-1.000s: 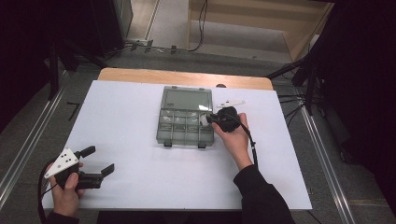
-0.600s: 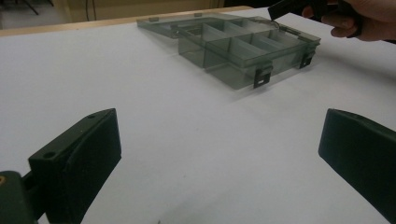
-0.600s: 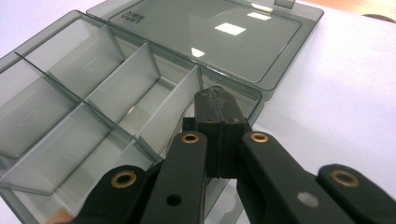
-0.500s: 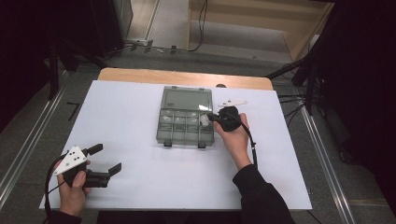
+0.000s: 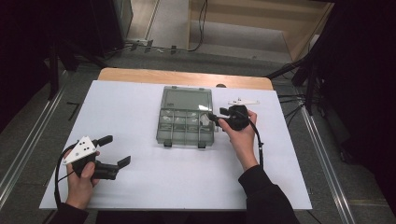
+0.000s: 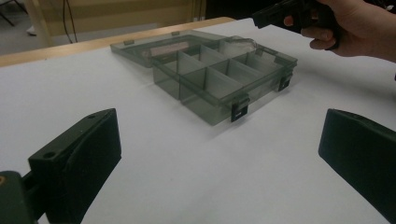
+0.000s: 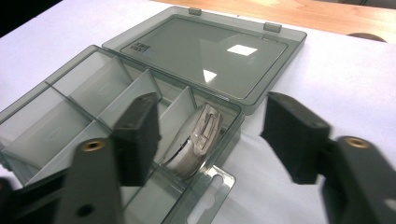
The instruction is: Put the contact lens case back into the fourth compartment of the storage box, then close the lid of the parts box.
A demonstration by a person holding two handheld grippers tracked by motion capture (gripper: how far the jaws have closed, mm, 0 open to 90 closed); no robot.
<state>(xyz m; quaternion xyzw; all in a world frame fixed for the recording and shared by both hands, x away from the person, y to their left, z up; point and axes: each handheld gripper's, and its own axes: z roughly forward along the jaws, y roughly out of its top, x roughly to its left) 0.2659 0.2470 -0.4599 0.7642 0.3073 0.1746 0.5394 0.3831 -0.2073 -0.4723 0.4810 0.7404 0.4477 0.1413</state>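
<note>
A smoky transparent compartment box [image 5: 184, 140] [image 6: 219, 88] [image 7: 70, 100] lies mid-table with its lid [image 5: 186, 99] [image 7: 205, 60] folded flat on the far side. A pale packaged item [image 5: 204, 120] [image 7: 196, 137] leans in its right-hand compartment. My right gripper [image 5: 214, 120] [image 7: 212, 126] [image 6: 266, 16] hovers over that corner. Its jaws have just been opening and now stand apart on either side of the item without pressing it. My left gripper [image 5: 117, 150] [image 6: 219, 144] is open and holds nothing, low over the table's front left and aimed at the box.
The white table cover [image 5: 140, 186] reaches a wooden strip [image 5: 140, 74] at the far edge. The other compartments [image 7: 42, 126] hold nothing I can make out. Metal rails [image 5: 28, 149] run along the left side, and cables [image 5: 201, 18] lie on the floor beyond the table.
My left hand has carried its gripper to the right and a little towards the box, jaws still apart. The right hand stays at the box's right side.
</note>
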